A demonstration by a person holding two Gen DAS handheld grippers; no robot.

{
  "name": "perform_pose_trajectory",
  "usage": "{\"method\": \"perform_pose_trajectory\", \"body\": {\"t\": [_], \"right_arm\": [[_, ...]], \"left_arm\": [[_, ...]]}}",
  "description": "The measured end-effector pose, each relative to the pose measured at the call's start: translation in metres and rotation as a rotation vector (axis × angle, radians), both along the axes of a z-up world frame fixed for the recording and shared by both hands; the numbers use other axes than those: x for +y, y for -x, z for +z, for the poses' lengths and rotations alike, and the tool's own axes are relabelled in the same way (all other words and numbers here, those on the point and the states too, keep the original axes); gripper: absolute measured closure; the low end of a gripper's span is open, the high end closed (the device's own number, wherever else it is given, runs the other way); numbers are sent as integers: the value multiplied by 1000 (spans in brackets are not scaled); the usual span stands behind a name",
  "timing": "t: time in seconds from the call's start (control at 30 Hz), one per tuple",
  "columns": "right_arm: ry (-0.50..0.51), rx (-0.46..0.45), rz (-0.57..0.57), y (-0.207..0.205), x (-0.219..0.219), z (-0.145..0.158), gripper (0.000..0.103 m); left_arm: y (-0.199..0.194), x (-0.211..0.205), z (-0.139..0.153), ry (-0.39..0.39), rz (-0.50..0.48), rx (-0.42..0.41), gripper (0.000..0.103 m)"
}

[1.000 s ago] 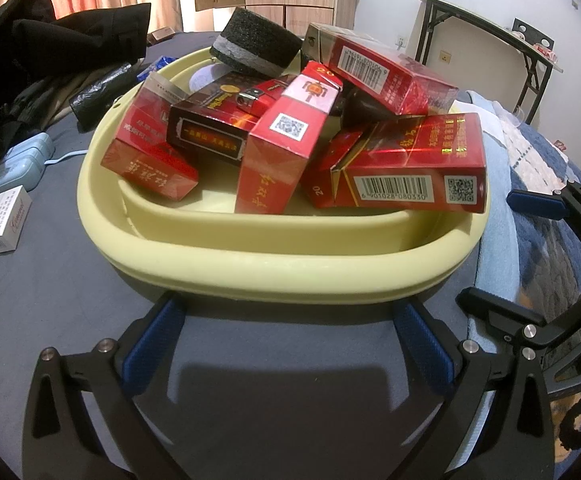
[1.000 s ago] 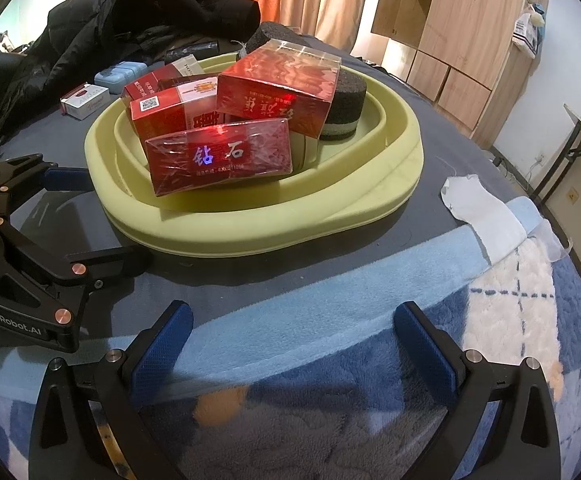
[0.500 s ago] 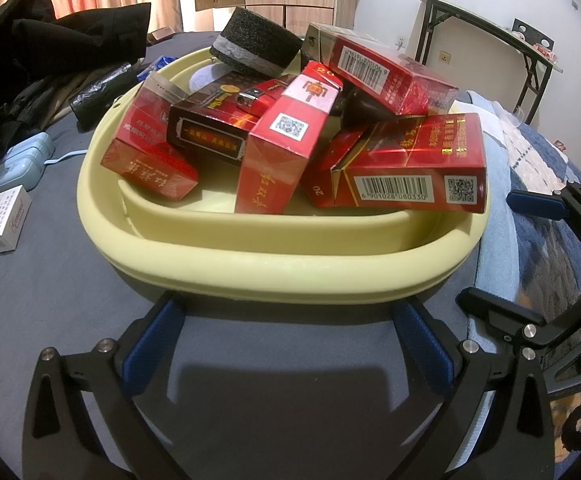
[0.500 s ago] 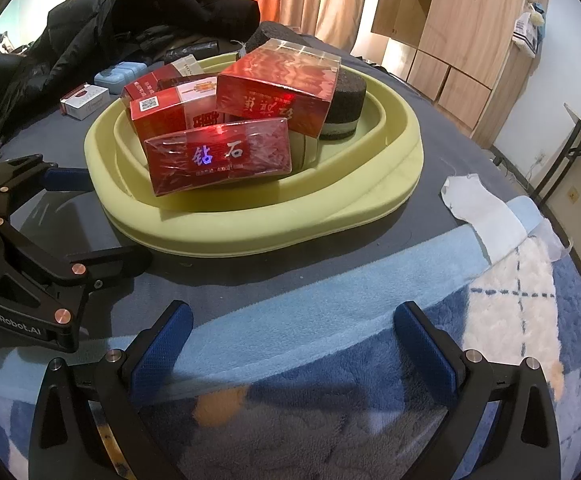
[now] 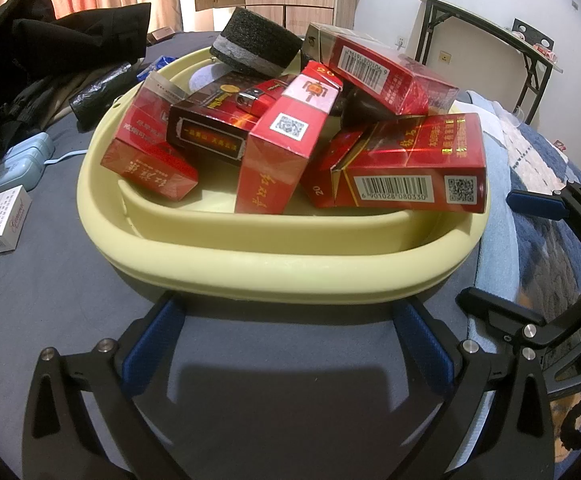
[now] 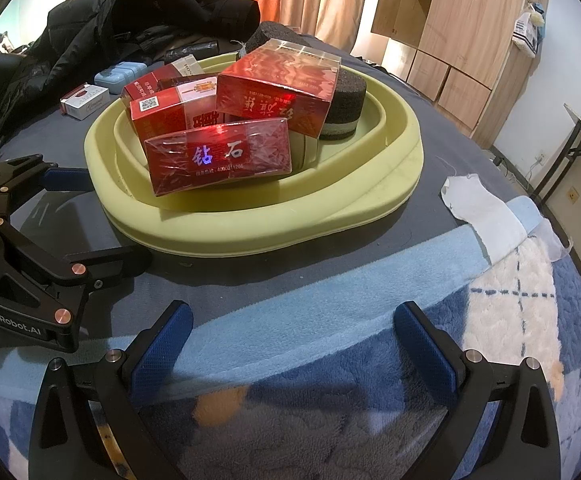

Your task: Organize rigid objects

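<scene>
No change from the earlier frames: both views match, nothing shifted. Yellow basin [image 5: 274,276] sits on the grey bedcover [image 5: 50,300], piled with red cigarette cartons [image 5: 406,168], one dark carton [image 5: 210,128] and a black foam block [image 5: 256,46] leaning on the far rim. Left gripper [image 5: 286,344] spread wide, empty, basin's near rim just beyond its tips. Right gripper [image 6: 290,344] also spread, empty, over the blue blanket [image 6: 330,400]; basin far-left of it. White pack [image 5: 0,220] lies outside, left.
</scene>
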State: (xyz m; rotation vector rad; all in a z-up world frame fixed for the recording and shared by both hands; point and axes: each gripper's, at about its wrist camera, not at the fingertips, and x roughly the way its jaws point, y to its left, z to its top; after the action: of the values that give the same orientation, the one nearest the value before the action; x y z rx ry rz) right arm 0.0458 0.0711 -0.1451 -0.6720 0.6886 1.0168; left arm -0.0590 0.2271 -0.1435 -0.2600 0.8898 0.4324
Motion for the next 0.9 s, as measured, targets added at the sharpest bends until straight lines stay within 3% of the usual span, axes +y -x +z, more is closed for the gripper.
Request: {"method": "perform_pose_trajectory", "body": {"t": [0.9], "right_arm": [[0, 1, 0, 1, 0, 0, 0]], "left_arm": [[0, 0, 0, 0, 0, 0, 0]]}}
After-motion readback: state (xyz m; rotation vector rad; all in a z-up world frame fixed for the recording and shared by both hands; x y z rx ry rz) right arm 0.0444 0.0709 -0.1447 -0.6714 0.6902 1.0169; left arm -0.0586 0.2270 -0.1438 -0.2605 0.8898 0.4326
